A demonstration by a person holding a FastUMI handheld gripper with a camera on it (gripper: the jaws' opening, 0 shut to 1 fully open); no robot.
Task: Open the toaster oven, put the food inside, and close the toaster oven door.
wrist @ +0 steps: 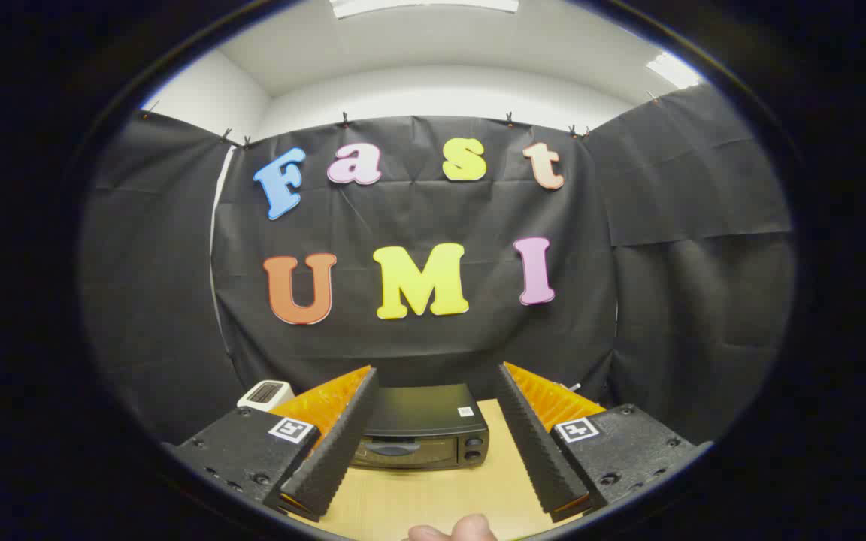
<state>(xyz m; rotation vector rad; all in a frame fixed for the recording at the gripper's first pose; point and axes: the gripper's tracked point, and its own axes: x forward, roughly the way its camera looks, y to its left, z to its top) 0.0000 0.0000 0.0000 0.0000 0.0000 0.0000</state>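
The gripper (433,391) holds its fingers spread wide, gripping nothing. The toaster oven (422,432) sits at twelve o'clock beyond them on the wooden table (433,496), door closed. Opening appears pending: next comes reaching the door handle (392,448).

The toaster oven (422,428) is black all over, its door a dark glass with a greyish handle across it and a small white sticker on its top. It stands on a pale, wood-coloured table (433,496). To its left is a small white appliance (264,394) with a dark slotted top (too small to tell more). The gripper (433,443) carries black-and-white square markers, its fingers spread wide, holding nothing.
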